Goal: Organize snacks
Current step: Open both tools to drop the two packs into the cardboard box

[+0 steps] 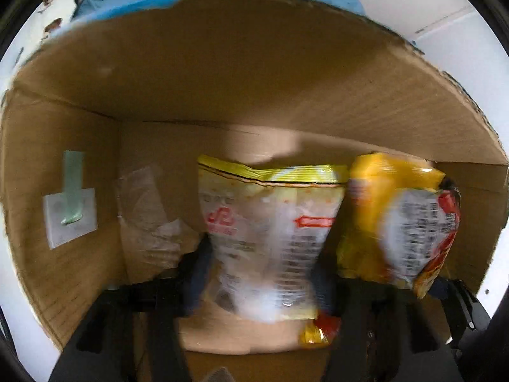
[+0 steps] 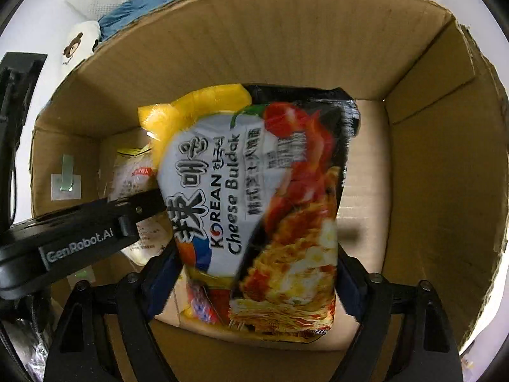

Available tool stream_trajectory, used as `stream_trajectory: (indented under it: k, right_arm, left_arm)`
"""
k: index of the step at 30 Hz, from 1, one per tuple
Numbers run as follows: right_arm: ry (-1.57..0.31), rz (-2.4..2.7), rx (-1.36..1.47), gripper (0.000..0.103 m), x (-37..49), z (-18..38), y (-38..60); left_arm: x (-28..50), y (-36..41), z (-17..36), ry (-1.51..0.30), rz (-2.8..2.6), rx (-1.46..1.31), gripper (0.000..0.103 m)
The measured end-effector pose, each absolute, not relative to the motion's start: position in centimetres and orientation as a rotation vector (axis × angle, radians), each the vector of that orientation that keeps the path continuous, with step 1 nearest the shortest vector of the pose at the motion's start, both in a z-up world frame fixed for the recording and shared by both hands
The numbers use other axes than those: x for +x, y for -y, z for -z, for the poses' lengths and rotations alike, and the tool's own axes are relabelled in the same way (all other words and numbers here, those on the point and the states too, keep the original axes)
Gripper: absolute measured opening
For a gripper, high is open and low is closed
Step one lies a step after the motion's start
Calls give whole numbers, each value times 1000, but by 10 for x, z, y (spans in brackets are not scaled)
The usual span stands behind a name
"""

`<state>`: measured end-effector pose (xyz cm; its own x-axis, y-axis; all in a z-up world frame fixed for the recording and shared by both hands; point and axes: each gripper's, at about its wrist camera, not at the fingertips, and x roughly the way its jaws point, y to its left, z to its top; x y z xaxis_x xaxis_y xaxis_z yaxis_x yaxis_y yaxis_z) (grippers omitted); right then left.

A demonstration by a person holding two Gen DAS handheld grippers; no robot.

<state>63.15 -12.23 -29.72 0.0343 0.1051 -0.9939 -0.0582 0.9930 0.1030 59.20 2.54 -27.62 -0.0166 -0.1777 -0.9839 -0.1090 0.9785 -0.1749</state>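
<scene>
Both packets hang inside the box (image 2: 423,172), above its floor. The left gripper (image 1: 261,273) is closed on the pale packet (image 1: 267,232), left of the noodle packet (image 2: 264,210), which the right gripper (image 2: 254,286) pinches by its sides. The packets seem to touch, though blur makes that uncertain. Released here, either could topple or slide onto the other, since the soft film gives no steady base.

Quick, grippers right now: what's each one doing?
Left gripper: shut on the pale yellow snack bag, inside the cardboard box.
Right gripper: shut on the Cheese Buldak noodle pack.
</scene>
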Motion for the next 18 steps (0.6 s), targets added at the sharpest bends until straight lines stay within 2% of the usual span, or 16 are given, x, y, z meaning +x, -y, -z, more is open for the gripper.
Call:
stream_trajectory:
  k: [1, 12, 18]
  right_arm:
    - [-1514, -126, 30, 101, 633, 296, 120]
    - [-1447, -137, 8, 102, 618, 281, 107]
    - [-1346, -139, -24, 102, 588, 249, 100]
  left_arm:
    - [591, -26, 275, -1583, 52, -217, 94]
    - [555, -30, 235, -1453, 31, -181, 95]
    - [505, -25, 186, -1281, 55, -169, 95]
